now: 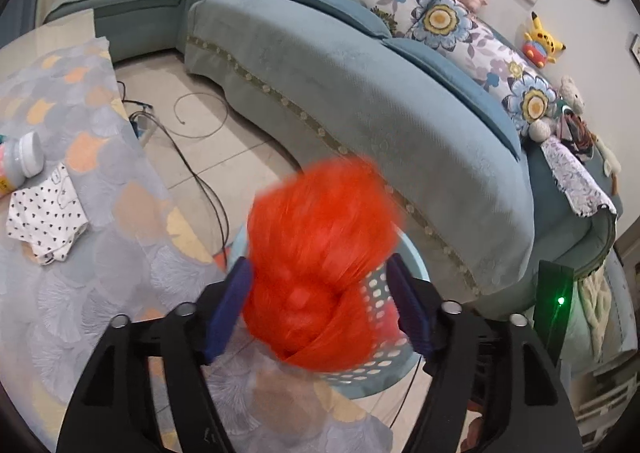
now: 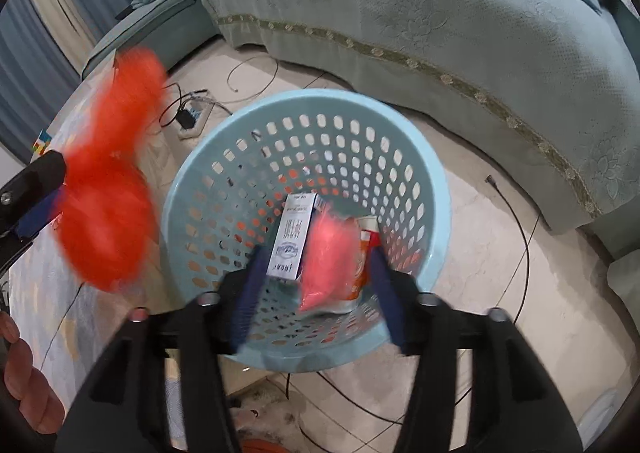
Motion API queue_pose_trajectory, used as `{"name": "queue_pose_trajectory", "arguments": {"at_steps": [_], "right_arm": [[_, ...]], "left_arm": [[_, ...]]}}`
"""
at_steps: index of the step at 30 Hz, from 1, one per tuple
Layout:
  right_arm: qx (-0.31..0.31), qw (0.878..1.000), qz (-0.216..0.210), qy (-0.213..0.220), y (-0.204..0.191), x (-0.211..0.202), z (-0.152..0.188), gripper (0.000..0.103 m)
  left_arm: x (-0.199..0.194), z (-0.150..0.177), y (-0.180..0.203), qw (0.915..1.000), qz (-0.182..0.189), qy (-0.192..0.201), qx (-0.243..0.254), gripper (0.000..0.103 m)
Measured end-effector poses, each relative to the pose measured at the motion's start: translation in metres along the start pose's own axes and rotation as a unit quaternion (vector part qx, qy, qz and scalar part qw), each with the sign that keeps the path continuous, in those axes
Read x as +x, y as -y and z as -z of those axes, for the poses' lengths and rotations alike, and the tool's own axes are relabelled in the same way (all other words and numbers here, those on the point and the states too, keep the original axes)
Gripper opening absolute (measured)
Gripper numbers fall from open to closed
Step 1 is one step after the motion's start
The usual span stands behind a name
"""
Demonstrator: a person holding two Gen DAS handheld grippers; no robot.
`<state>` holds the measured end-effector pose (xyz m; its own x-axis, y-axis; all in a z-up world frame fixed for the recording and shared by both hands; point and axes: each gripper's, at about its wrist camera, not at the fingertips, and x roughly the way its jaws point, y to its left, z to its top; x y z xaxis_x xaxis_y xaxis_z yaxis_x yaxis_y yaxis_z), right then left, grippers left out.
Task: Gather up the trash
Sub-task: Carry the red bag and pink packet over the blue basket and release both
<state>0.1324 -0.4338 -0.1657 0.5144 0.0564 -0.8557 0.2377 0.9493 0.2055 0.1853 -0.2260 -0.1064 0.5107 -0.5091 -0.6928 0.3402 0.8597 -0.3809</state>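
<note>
Left gripper [image 1: 320,309]: my jaws stood apart, an orange bag [image 1: 320,245] blurred between them; whether the blue pads still touched it I could not tell.
Right gripper [image 2: 316,289]: my jaws stood apart above the basket [image 2: 224,125], clamped on nothing, a pink bag [image 2: 330,261] blurred between the pads and clear of both.
Orange bag: crumpled plastic, streaked with motion, seen from the right wrist camera [image 2: 108,189] left of the basket, just outside its rim and in front of my left gripper.
Basket: pale blue, perforated, it stood on the tiled floor [image 1: 200,157] between the table [image 1: 120,253] and the sofa [image 1: 360,101].
Inside the basket: a white carton [image 2: 290,241] with blue print lay against the wall, beside a red-and-white wrapper [image 2: 370,233]; the pink bag showed in front of both.
Table: a grey cloth with orange scallops covered it; a spotted white cloth [image 1: 46,217] lay on it, touching a jar [image 1: 22,165] on its side.
Floor: black cables [image 1: 200,181] ran across the tiles, and a power strip [image 2: 192,117] sat beyond the basket.
Sofa: teal, curved, with floral cushions [image 1: 440,17] and soft toys [image 1: 540,41] along its back.
Hand [image 2: 24,381]: my fingers showed at the lower left edge of the right wrist view.
</note>
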Motion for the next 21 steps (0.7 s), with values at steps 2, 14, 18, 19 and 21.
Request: {"name": "queue_pose_trajectory", "arguments": {"at_steps": [2,14,18,19,21], "right_arm": [[0.004,1.0,-0.01,0.004,0.001,-0.002,0.001,0.055],[-0.013,1.0,-0.024,0.009,-0.017,-0.008,0.004,0.055],[-0.028,0.999,-0.035,0.027,-0.031,-0.02,0.0,0.055],[-0.031,0.998,-0.038,0.032,-0.035,-0.023,-0.001,0.055],[-0.04,0.997,-0.048,0.049,-0.046,-0.033,-0.004,0.055]], "left_arm": [[-0.003,0.0,0.0,1.0,0.005,0.001,0.001,0.072],[-0.016,0.0,0.0,0.9997,0.019,0.013,0.005,0.073],[-0.031,-0.003,-0.001,0.9993,0.024,0.028,0.001,0.073],[-0.036,-0.005,-0.002,0.9991,0.024,0.034,0.001,0.073],[-0.048,-0.009,-0.003,0.9986,0.021,0.048,0.001,0.073]]}}
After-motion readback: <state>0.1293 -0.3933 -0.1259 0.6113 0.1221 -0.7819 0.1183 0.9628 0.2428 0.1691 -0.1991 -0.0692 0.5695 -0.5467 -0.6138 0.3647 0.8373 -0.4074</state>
